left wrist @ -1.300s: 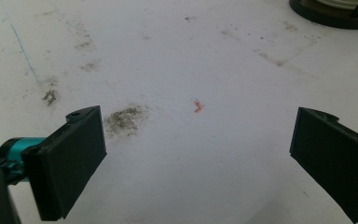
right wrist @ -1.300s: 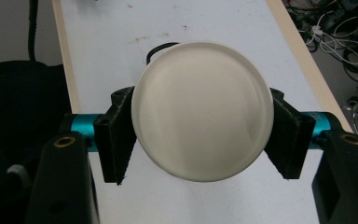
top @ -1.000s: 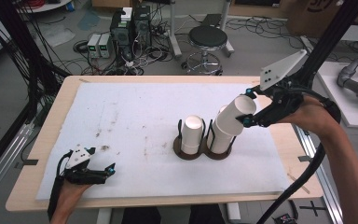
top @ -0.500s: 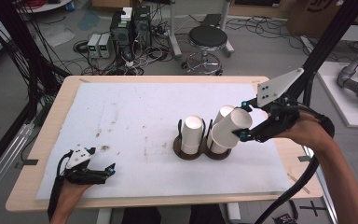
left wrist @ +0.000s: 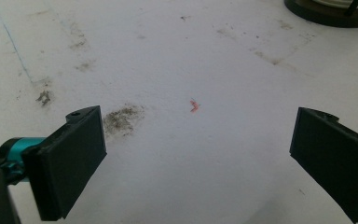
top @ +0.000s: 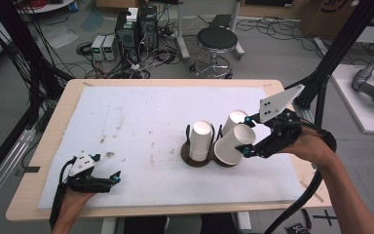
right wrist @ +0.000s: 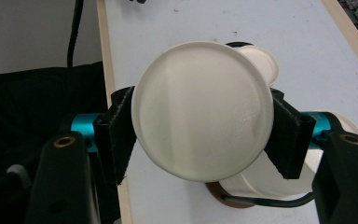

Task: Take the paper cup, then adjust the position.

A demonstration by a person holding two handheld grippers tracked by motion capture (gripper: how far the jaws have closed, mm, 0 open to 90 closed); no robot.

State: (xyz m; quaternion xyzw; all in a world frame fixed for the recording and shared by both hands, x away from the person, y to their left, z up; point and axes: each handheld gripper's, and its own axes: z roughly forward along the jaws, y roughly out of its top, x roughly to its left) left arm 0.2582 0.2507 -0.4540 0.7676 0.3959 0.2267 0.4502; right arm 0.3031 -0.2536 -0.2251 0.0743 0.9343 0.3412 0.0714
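1. Lower than a second ago, the right gripper (top: 247, 146) has carried its white paper cup (top: 231, 145) down until it hangs tilted over the right-hand dark round holder (top: 224, 162).
2. Nearest the person, the left gripper (top: 113, 179) rests on the white mat (top: 141, 117), its jaws spread wide with nothing between them.
3. Mid-table, the right gripper's pads clamp the cup's sides.
4. Beside it, a second cup (top: 200, 140) stands in the left holder (top: 195, 159); a third cup (top: 234, 120) lies just behind.
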